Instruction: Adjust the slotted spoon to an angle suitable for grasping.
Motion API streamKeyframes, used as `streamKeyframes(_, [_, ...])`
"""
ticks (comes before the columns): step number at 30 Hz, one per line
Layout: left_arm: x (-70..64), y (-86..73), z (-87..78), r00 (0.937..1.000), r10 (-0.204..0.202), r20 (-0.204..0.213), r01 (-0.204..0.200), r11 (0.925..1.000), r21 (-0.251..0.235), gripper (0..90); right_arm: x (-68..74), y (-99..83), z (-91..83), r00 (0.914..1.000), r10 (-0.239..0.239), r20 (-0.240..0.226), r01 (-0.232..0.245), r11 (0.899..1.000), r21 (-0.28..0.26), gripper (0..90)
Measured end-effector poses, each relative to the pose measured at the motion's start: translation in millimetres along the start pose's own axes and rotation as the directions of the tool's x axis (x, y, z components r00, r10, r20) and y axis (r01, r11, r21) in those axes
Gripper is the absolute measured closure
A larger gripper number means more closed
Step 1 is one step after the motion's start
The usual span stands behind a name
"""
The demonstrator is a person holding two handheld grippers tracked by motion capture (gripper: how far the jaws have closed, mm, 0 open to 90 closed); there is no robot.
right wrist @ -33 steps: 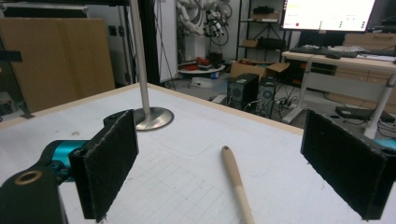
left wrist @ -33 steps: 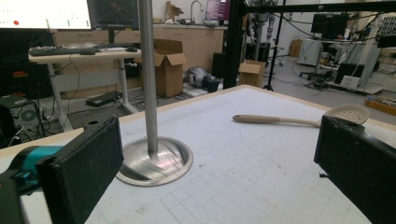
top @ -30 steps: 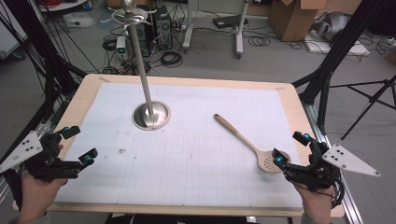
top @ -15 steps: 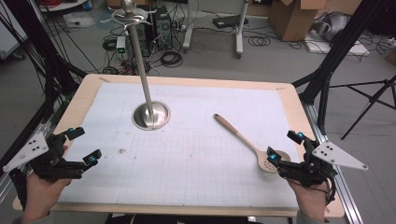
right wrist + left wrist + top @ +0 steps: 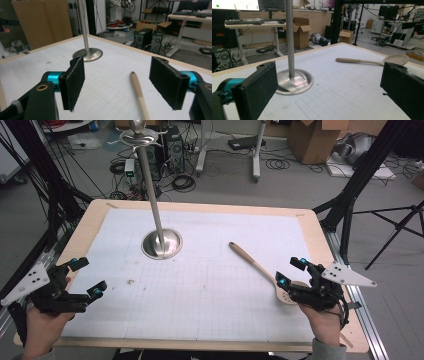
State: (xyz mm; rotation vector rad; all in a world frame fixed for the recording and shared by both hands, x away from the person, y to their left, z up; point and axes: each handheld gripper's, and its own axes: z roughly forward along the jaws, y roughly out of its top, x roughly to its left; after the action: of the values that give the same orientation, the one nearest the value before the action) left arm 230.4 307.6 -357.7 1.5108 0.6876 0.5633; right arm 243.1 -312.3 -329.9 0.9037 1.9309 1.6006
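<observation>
Right tool (image 5: 291,272), held low over the surface (image 5: 210,290): jaws spread wide, nothing between the pads. The wooden slotted spoon (image 5: 261,272) lies flat on the surface, its perforated bowl directly under this tool and its handle running forward and away from it toward the metal stand (image 5: 161,242). In the right gripper view the handle (image 5: 139,93) passes between the two jaws, nearer the one at the right of that view, without touching either. Left tool (image 5: 86,278), well apart from the spoon on the opposite side: jaws likewise wide apart and empty; the stand's round base (image 5: 294,81) sits ahead of it.
</observation>
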Motion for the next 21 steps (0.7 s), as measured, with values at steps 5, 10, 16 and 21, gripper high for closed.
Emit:
streamKeyframes(5, [0.5,-0.7,0.8,1.0000,0.001,0.004,-0.001,1.0000,0.004,1.7,-2.1,6.8,16.7,0.9996,0.000,-0.030,0.002,0.999,0.055,37.3])
streamKeyframes(10, [0.6,-1.3,1.1,1.0000,0.002,0.005,-0.002,1.0000,0.009,1.7,-4.7,11.2,37.3,0.9984,-0.021,-0.054,0.027,0.993,0.117,46.5])
streamKeyframes(16, [0.1,-3.0,2.8,1.0000,-0.001,0.007,0.000,0.9999,0.017,1.7,-6.2,10.5,53.9,0.9980,-0.060,-0.021,0.063,0.985,0.163,58.3])
streamKeyframes(21, [0.0,-4.9,5.1,0.9999,0.000,0.010,0.000,0.9996,0.029,1.7,-12.5,7.7,63.6,0.9983,-0.057,0.009,0.054,0.981,0.187,66.7])
